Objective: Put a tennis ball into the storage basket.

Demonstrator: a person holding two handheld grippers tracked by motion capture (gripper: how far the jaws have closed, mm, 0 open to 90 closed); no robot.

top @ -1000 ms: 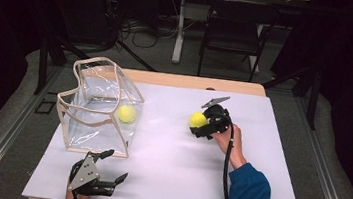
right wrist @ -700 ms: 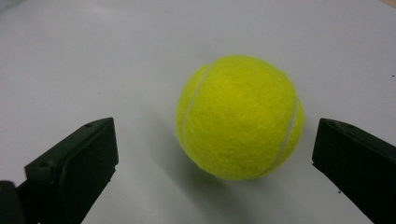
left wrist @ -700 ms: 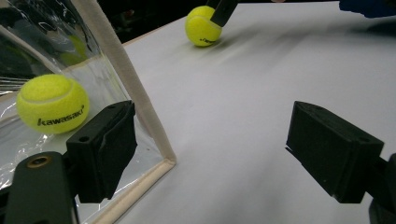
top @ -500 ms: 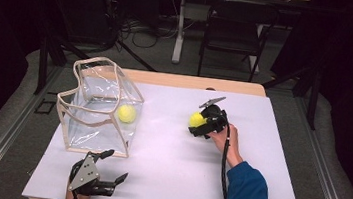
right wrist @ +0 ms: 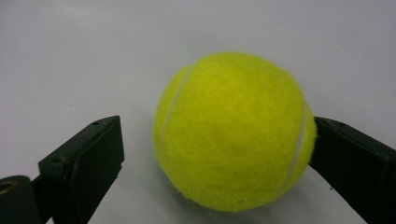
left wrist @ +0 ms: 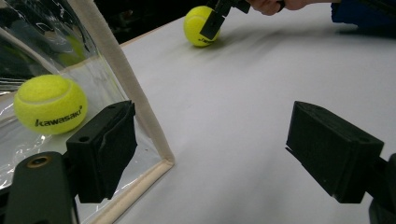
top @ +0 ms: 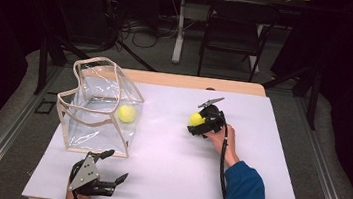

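1. I am working over a white table standing in a dark room, with a chair and cable clutter lying behind it.
2. I am holding the right gripper low at the loose tennis ball, which is resting on the bare surface right of centre, well apart from the clear bag.
3. Its jaws have just been closing, with the ball sitting between them. In the right gripper view the ball is touching the right-hand pad while a gap is showing at the left-hand pad, so I am judging the grip as not yet made.
4. The ball is lying dead ahead of that gripper; being round, it is offering no preferred axis.
5. The left gripper is resting spread wide and empty by the bag's near corner, beside the second ball lying inside.
6. The right hand is plainly nearer the loose ball.
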